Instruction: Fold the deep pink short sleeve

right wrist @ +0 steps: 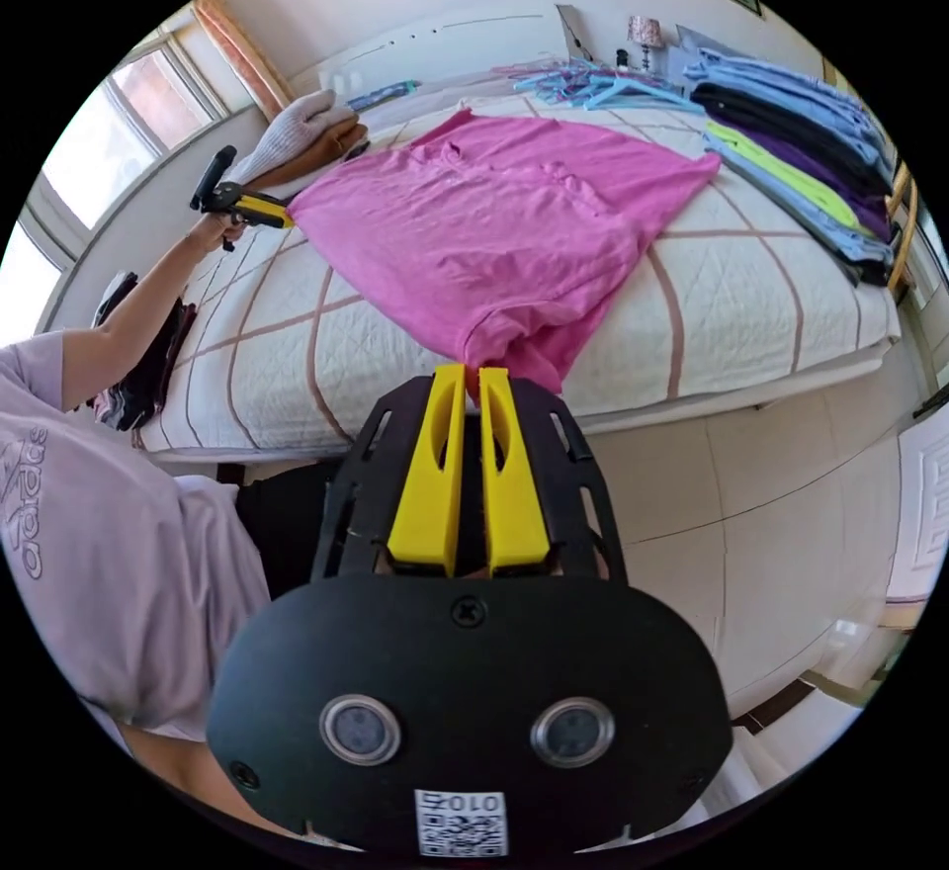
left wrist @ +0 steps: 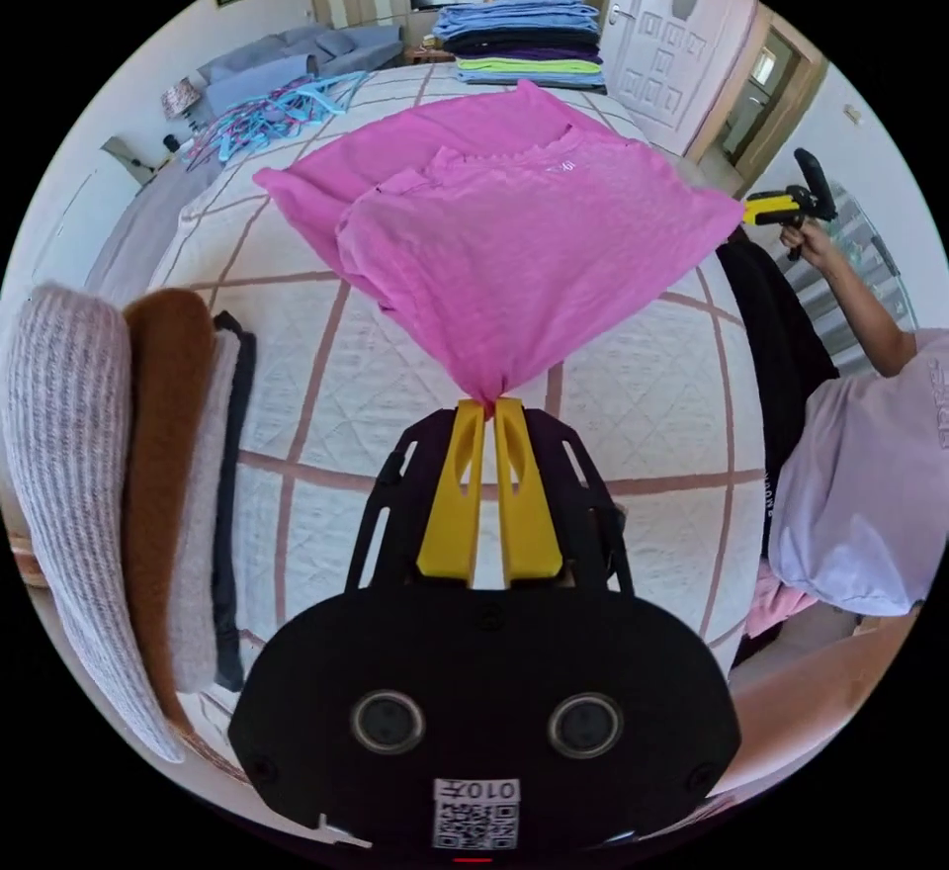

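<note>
On the quilted bed, the deep pink short sleeve is lying spread, its edge bunching at six o'clock where the left tongs are pinching it. The right tongs are gripping another corner. Open quilt is showing at three o'clock; folded clothes are stacking beyond.

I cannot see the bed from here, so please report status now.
Left tool and right tool both shut on the deep pink short-sleeve shirt. Shirt stretched over the white quilted bed. Nothing in the way.
</note>
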